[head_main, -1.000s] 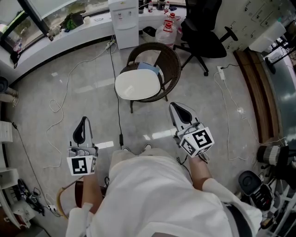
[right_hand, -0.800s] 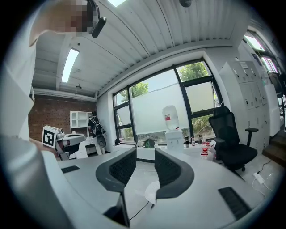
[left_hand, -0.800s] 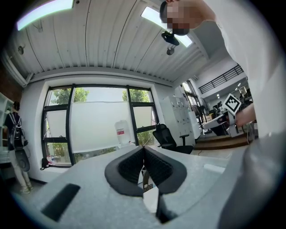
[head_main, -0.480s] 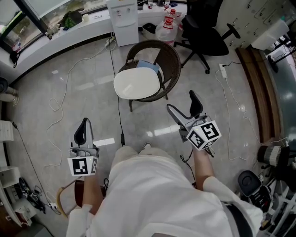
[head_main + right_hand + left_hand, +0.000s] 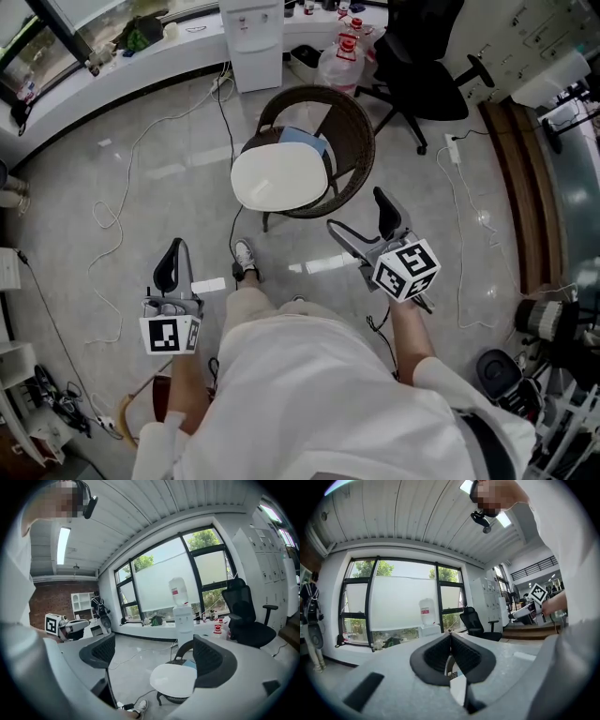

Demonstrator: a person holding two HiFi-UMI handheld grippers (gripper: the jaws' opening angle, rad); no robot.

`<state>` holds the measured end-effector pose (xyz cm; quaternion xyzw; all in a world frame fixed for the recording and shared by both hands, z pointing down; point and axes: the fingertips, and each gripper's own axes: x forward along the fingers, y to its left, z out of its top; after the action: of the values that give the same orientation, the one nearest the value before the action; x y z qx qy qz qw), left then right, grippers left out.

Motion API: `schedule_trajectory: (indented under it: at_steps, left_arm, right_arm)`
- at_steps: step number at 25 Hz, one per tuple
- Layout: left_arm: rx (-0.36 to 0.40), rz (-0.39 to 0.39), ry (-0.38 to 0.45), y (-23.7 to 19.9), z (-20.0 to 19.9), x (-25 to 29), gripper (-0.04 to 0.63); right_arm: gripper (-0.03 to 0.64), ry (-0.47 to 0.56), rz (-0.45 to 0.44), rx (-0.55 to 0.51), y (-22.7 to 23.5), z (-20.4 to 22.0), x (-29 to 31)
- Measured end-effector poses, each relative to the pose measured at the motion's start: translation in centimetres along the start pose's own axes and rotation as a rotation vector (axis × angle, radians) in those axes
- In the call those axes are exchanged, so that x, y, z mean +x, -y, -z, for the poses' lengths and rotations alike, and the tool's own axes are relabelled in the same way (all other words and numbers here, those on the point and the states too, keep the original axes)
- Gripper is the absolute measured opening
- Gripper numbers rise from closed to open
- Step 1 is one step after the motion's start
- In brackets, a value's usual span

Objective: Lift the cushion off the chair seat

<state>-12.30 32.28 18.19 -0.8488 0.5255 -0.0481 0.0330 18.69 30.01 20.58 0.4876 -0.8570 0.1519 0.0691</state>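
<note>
The white oval cushion [image 5: 281,175] lies flat on the seat of the round wicker chair [image 5: 354,131]. At its 5 o'clock, well apart from it, the right gripper [image 5: 356,214] points at the chair, its jaws spreading wide with only air between the pads. At 7 o'clock the left gripper [image 5: 170,253] is clenched on nothing. White cables [image 5: 122,216] trail over the glossy grey floor [image 5: 169,159]. A water dispenser [image 5: 251,42] stands at the chair's 11 o'clock and a black office chair [image 5: 412,66] at 1 o'clock.

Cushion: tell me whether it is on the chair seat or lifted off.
On the seat. The white cushion lies flat across the seat of the wicker chair, not raised or tilted.
</note>
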Motion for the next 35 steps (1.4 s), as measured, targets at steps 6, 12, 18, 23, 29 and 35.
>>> schedule_trajectory:
  at_steps: [6, 12, 18, 23, 29, 35]
  left_arm:
    - [-0.076, 0.093, -0.012, -6.2, 3.2, 9.8, 0.017]
    - [-0.120, 0.197, -0.017, -15.0, 5.2, 20.4, 0.017]
    - [-0.139, 0.282, -0.033, -17.9, 7.3, 27.8, 0.017]
    - [-0.157, 0.336, -0.054, -17.1, 9.0, 31.4, 0.018]
    - [-0.137, 0.312, -0.140, -15.2, 12.0, 33.9, 0.017]
    - [-0.215, 0.200, -0.160, -13.6, 14.6, 35.3, 0.017]
  right_arm:
    - [0.494, -0.117, 0.023, -0.023, 0.8, 0.1, 9.1]
    - [0.494, -0.306, 0.057, -0.049, 1.7, 1.0, 20.1]
    - [0.494, -0.470, 0.063, -0.099, 3.3, 3.4, 25.2]
    - [0.492, -0.571, -0.002, -0.099, 5.0, 6.3, 28.6]
    - [0.492, -0.642, -0.123, -0.153, 8.9, 11.9, 33.1]
    - [0.479, -0.799, -0.322, -0.220, 11.9, 20.9, 37.9]
